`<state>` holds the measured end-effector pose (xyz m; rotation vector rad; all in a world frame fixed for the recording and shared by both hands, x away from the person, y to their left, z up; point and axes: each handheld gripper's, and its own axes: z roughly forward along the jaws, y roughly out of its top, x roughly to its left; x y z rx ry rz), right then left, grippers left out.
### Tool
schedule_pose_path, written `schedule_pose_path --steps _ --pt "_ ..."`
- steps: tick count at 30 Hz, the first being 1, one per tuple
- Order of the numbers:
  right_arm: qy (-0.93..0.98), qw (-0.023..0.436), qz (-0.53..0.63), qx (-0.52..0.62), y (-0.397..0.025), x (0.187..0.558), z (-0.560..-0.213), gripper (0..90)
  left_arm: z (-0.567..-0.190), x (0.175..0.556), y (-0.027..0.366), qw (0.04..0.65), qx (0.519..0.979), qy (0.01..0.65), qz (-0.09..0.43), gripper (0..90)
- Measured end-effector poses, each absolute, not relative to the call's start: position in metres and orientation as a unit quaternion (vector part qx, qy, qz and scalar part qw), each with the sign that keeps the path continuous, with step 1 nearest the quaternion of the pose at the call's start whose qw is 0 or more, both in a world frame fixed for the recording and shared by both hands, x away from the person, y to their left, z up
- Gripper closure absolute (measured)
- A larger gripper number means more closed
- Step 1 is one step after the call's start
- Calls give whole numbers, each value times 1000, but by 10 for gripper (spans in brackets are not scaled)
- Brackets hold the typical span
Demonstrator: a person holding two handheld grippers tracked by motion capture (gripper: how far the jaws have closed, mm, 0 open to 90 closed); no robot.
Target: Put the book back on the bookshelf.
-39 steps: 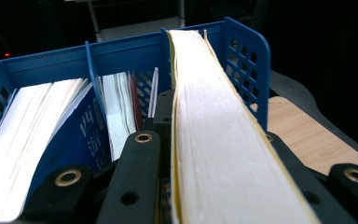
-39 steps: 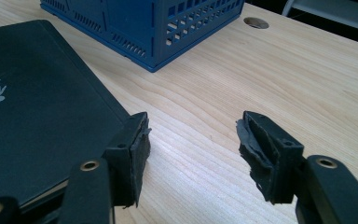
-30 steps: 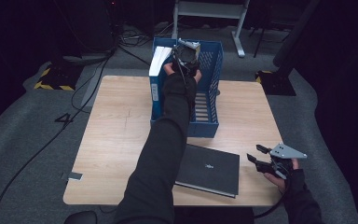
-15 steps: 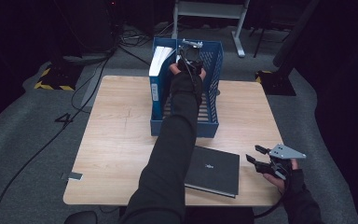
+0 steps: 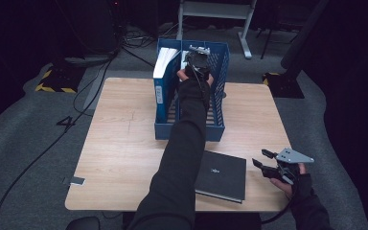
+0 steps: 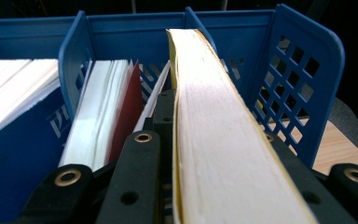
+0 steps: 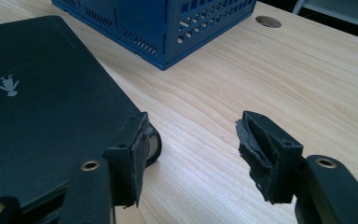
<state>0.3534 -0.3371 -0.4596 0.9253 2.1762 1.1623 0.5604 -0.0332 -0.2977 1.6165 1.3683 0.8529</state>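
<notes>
My left gripper (image 5: 197,61) reaches into the far end of a blue slotted file rack (image 5: 220,91). In the left gripper view its jaws (image 6: 209,126) are shut on a thick book with yellowish page edges (image 6: 214,154), which stands upright in the rack's right compartment (image 6: 298,79). A black book with a small silver emblem (image 5: 221,175) lies flat near the table's front edge. My right gripper (image 5: 267,162) hovers open just right of it. In the right gripper view, the left jaw of the right gripper (image 7: 193,144) sits at the corner of the black book (image 7: 42,107), with bare wood between the jaws.
A white-paged book with a red cover (image 6: 105,121) fills the middle compartment and a blue binder (image 5: 164,72) the left one. The wooden table (image 5: 124,143) has a cable hole (image 7: 268,21) beyond the rack. Cables and a metal stand (image 5: 215,9) lie on the floor behind.
My left gripper has shifted slightly right and farther along the rack with the thick book. The right gripper has stayed open beside the black book.
</notes>
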Motion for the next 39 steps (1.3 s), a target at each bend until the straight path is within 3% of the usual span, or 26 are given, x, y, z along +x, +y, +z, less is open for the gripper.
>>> schedule_pose_path --steps 14,23,39 --pt "801 250 428 334 -335 353 -459 436 -319 558 -34 424 636 551 333 744" --pt "803 252 425 332 -334 353 -460 437 -323 551 -36 408 651 534 353 738" --pt "803 252 424 335 -334 353 -460 437 -325 546 -35 404 671 522 339 695"
